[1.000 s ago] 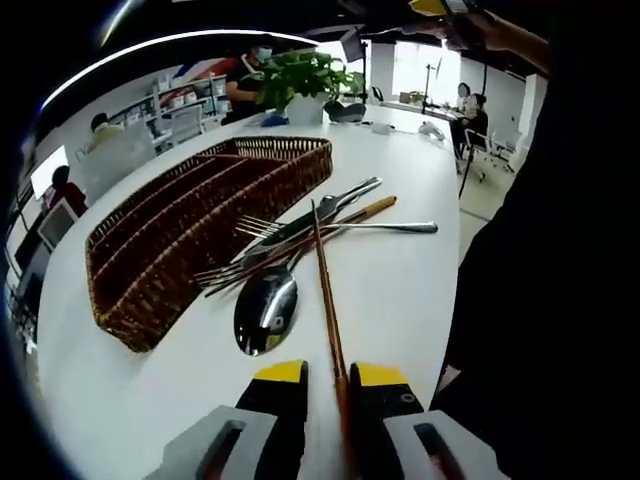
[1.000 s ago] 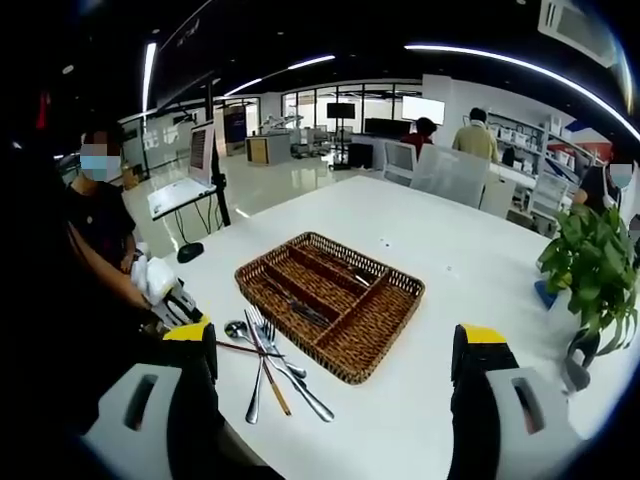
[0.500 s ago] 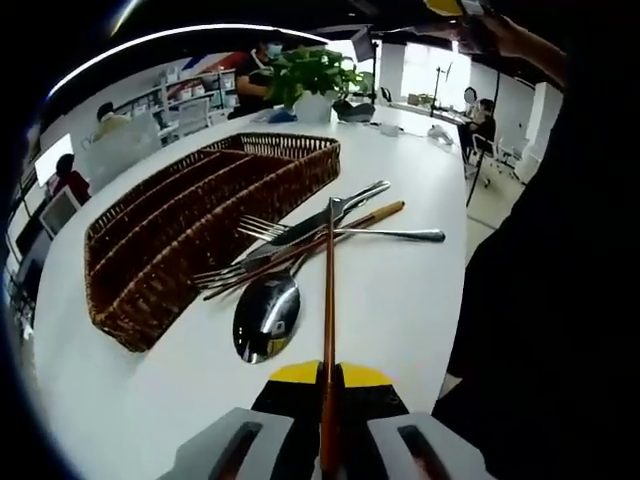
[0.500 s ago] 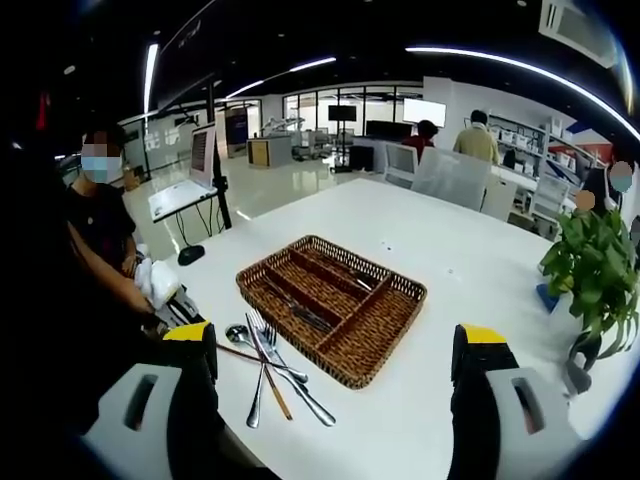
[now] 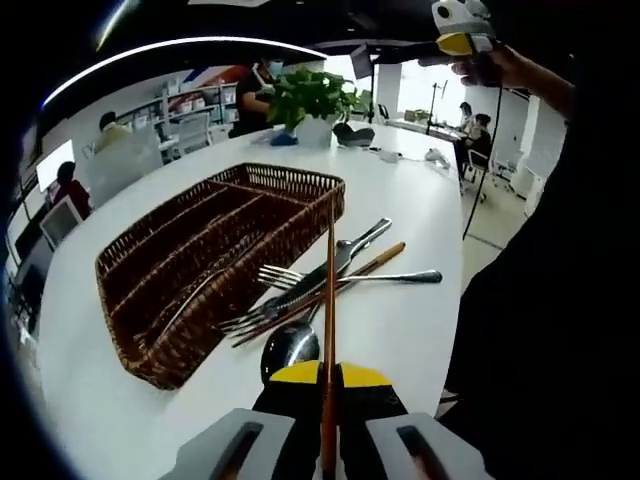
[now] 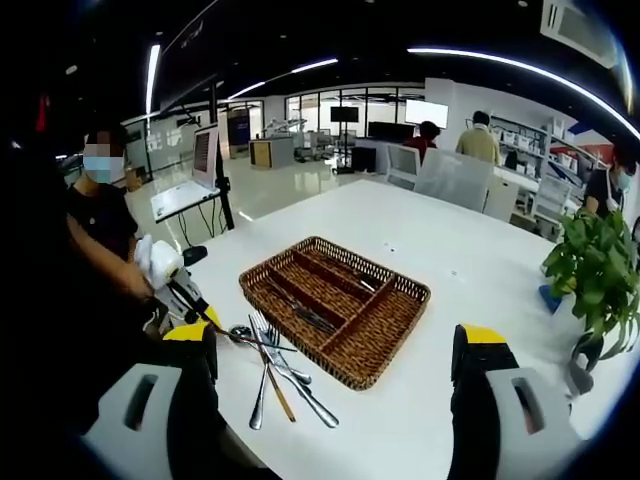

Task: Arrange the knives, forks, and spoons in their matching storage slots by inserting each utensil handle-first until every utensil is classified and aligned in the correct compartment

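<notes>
Left gripper view: our left gripper [image 5: 328, 385], jaws clamped on brown chopstick [image 5: 329, 300], frame centre, tip over wicker tray [image 5: 160, 370]; utensil pile [image 5: 320, 285] centre. Thin stick may pivot, miss slot.
Right gripper view: our right gripper [image 6: 335, 365], jaws apart, empty; tray centre.

The left gripper view sits low and close over the white counter [image 5: 420, 330], looking along its own tool [image 5: 328, 375] across the loose cutlery [image 5: 330, 285] to the wicker tray [image 5: 200, 270] and a potted plant [image 5: 312, 95] beyond. The right gripper view looks from higher and farther back, between its wide-set jaws, down the counter [image 6: 440, 260] toward distant windows. Both share the tray [image 6: 335, 308], the cutlery pile [image 6: 275, 365] and the plant [image 6: 595, 265], seen from roughly opposite sides.
</notes>
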{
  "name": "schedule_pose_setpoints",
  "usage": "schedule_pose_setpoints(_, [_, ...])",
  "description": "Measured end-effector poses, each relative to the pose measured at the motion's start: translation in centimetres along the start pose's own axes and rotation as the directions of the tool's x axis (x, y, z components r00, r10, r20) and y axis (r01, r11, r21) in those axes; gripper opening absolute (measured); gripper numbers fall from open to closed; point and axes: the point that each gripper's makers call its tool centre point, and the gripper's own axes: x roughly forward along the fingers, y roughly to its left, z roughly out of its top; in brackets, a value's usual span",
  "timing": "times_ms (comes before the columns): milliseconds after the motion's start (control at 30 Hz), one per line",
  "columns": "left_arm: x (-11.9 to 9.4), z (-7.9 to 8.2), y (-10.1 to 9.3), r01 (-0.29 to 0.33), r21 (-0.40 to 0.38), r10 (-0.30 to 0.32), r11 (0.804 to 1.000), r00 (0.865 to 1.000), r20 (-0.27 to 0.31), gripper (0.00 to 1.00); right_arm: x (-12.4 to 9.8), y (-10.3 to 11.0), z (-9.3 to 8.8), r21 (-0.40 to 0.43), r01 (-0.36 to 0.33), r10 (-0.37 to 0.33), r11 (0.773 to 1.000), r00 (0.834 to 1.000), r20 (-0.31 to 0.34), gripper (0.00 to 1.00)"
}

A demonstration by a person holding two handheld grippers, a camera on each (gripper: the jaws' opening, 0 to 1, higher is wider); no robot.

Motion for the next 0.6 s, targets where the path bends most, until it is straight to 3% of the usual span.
schedule_pose_setpoints(100, [-0.3, 1.4, 0.0, 0.062, 0.042, -0.062, 0.997, 0.998, -0.004, 0.02, -0.1, 0.0, 0.1, 0.001, 0.001, -0.001, 1.000, 1.000, 0.004, 0.99])
schedule_pose_setpoints(233, [-1.0, 3.2, 0.7, 0.085, 0.056, -0.085, 0.995, 0.996, -0.009, 0.02, -0.1, 0.0, 0.0, 0.000, 0.001, -0.001, 1.000, 1.000, 0.004, 0.99])
schedule_pose_setpoints(367, [-1.6, 4.4, 1.4, 0.087, 0.045, -0.086, 0.995, 0.996, -0.020, 0.02, -0.1, 0.0, 0.0, 0.003, 0.003, -0.003, 1.000, 1.000, 0.007, 0.99])
schedule_pose_setpoints(600, [-2.0, 7.2, 1.7, 0.071, 0.042, -0.072, 0.997, 0.997, 0.023, 0.02, 0.2, 0.1, -0.1, 0.002, 0.002, -0.002, 1.000, 1.000, 0.003, 0.99])
